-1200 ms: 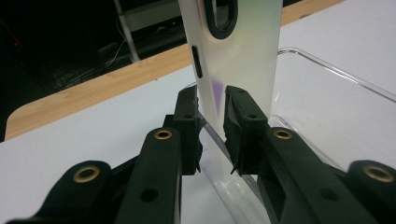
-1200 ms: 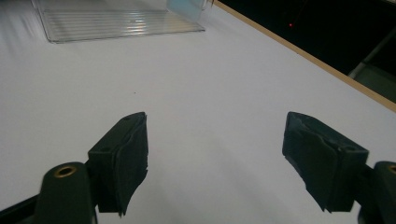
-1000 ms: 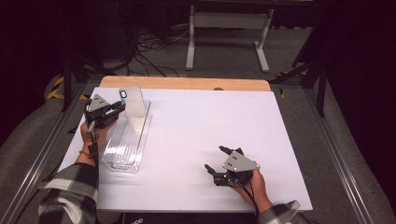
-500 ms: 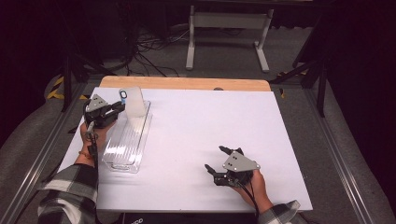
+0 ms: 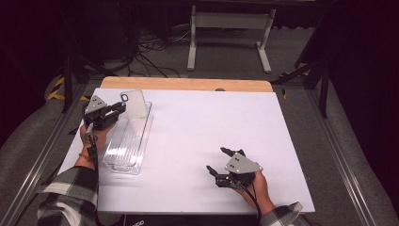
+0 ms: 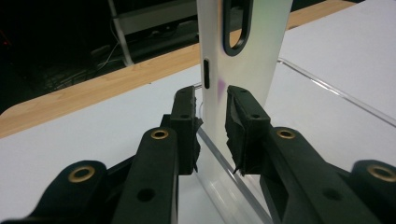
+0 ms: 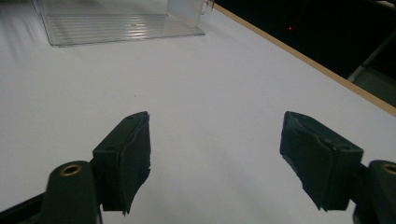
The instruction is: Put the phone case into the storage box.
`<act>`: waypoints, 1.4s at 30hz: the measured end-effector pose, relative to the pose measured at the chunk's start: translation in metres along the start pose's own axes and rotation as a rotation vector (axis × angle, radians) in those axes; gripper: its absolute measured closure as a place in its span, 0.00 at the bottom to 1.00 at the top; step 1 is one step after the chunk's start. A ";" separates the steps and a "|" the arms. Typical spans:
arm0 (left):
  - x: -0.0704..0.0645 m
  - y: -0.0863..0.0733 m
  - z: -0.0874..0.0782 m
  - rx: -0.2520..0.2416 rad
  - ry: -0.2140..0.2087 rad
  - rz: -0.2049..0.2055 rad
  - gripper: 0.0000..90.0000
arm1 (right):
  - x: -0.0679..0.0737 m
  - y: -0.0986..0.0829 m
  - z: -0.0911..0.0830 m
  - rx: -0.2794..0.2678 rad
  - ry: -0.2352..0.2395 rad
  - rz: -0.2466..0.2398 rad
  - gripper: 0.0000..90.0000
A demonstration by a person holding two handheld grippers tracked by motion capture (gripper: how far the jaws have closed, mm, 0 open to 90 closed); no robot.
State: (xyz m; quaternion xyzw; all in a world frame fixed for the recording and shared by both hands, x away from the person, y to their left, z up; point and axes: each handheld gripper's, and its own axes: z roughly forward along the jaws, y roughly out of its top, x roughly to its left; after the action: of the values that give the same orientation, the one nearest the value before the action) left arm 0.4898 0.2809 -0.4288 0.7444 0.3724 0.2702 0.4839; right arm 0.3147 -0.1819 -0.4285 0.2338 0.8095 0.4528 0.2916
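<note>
Left gripper [image 5: 116,111] at the far left of the white table [image 5: 197,141], above the left rim of a clear plastic tray [image 5: 128,141]. Jaws set on either side of a white flat panel [image 5: 133,103] standing upright at the tray's far end; in the left gripper view [image 6: 211,133] both pads close against the panel [image 6: 243,56], a thin gap visible on the left side, so pinched or just about pinched; full contact cannot be told. Panel pierced by an oval hole near its top and a small slot lower down. Tray lying lengthwise, near to far, ribbed floor visible, resting on the table.

Right gripper [image 5: 225,162] near the right front of the table, low over the bare surface, well apart from the tray. Jaws spread wide, nothing between them; same seen in the right gripper view [image 7: 215,154], with the tray [image 7: 116,25] far off at upper left. Wooden edge [image 5: 188,84] along the table's far side.
</note>
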 end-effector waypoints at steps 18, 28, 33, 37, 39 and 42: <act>-0.003 0.001 -0.002 -0.010 0.008 0.011 0.82 | 0.000 0.000 0.000 0.000 0.001 0.000 0.28; -0.006 0.006 0.005 -0.014 0.041 0.032 0.85 | 0.000 -0.001 0.002 0.008 0.004 0.003 0.28; -0.004 0.017 0.006 -0.014 0.036 0.030 0.82 | -0.001 -0.001 0.002 0.015 0.003 0.006 0.28; -0.006 0.025 0.011 -0.005 0.036 0.037 0.82 | -0.001 -0.001 0.002 0.017 0.001 0.007 0.28; -0.008 0.030 0.015 0.009 0.039 0.052 0.82 | -0.002 -0.001 0.002 0.019 -0.002 0.010 0.28; -0.011 0.033 0.022 0.036 0.050 0.070 0.83 | -0.002 -0.001 0.002 0.022 -0.004 0.012 0.28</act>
State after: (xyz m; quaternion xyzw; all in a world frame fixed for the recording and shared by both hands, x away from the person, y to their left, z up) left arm 0.5103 0.2522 -0.4073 0.7585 0.3629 0.2989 0.4513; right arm 0.3177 -0.1829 -0.4298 0.2426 0.8125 0.4451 0.2879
